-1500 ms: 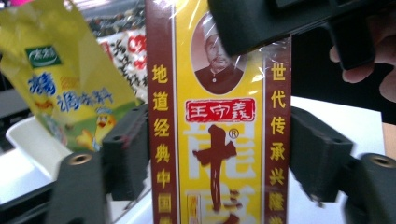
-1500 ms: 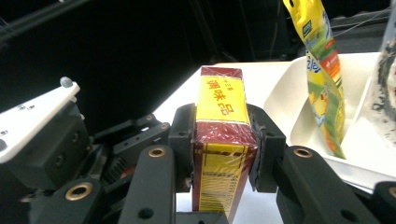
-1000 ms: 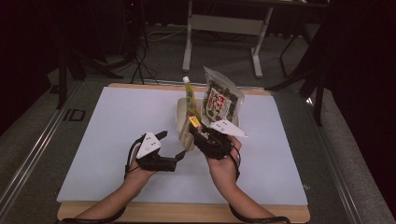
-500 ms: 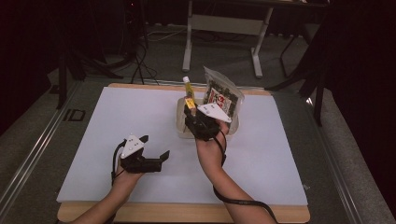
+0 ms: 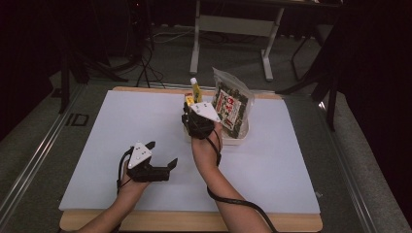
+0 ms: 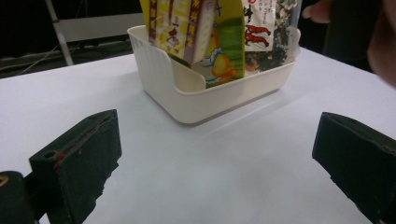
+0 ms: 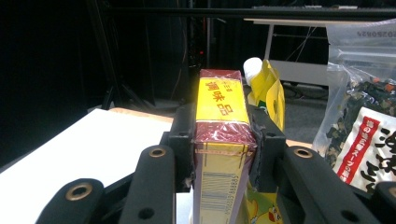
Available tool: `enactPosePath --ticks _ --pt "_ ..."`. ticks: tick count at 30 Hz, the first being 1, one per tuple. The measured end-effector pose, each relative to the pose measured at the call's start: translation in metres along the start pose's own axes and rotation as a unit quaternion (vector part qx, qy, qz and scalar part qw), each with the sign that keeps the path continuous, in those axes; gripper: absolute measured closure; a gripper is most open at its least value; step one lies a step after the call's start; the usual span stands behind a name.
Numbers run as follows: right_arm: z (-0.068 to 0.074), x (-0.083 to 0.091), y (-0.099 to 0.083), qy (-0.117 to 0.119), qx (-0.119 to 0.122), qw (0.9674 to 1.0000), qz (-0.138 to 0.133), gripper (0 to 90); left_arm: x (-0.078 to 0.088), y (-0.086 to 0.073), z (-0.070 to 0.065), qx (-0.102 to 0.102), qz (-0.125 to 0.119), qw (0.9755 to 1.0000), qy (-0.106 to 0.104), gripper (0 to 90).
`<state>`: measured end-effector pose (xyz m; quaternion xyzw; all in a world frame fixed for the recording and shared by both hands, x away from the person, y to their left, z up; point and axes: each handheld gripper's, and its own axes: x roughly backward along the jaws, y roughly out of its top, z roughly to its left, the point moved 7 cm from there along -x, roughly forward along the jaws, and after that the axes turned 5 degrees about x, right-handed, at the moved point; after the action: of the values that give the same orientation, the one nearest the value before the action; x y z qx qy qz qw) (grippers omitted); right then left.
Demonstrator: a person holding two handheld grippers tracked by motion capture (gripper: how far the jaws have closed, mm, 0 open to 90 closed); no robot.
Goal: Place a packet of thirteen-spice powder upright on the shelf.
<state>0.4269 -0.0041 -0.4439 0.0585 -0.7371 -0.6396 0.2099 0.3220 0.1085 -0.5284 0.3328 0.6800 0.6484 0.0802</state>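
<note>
My right gripper [image 5: 190, 104] is shut on a yellow and maroon box [image 7: 219, 116], its pads [image 7: 183, 135] pressing the box's two sides. The box [image 5: 188, 100] stands upright over the left end of a white basket [image 5: 239, 139]. In the left gripper view its lower end [image 6: 180, 32] dips inside the basket [image 6: 219, 100]. A yellow pouch with a white cap [image 5: 195, 87] and a clear bag of dried seaweed [image 5: 234, 104] stand in the same basket. My left gripper [image 5: 163, 153] rests open on the white mat, nearer the front edge, with nothing between its jaws [image 6: 217, 163].
The white mat [image 5: 301, 170] covers a wooden table. A desk frame and dark stands are on the floor behind the table. Part of the right hand [image 6: 380, 42] is at the upper right of the left gripper view.
The right gripper carried the box away from the person and a little left, up to the basket's left end. The left gripper drew back slightly toward the near left.
</note>
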Motion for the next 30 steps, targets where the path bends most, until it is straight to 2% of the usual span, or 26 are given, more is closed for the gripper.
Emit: enactPosePath --ticks 3,11,13,23,30 --pt "0.002 0.002 -0.002 -0.006 0.023 0.9997 -0.004 67.2 0.0 0.001 0.001 0.0 -0.002 1.0 0.001 1.6" --pt "0.012 0.006 0.001 0.005 0.03 0.9995 -0.01 67.2 -0.002 -0.001 0.0 0.0 0.004 1.0 -0.001 1.6" --pt "0.012 0.003 0.001 -0.001 0.039 0.9992 -0.005 67.2 -0.002 -0.001 0.0 0.001 0.004 1.0 -0.002 1.6" --pt "0.008 -0.02 -0.006 -0.03 0.049 0.9982 0.017 67.2 -0.002 -0.001 -0.001 -0.001 0.004 1.0 -0.004 1.6" --pt "0.01 -0.035 -0.012 -0.046 0.038 0.9977 0.033 67.2 -0.003 -0.003 -0.001 -0.006 0.008 0.9999 -0.004 1.6"
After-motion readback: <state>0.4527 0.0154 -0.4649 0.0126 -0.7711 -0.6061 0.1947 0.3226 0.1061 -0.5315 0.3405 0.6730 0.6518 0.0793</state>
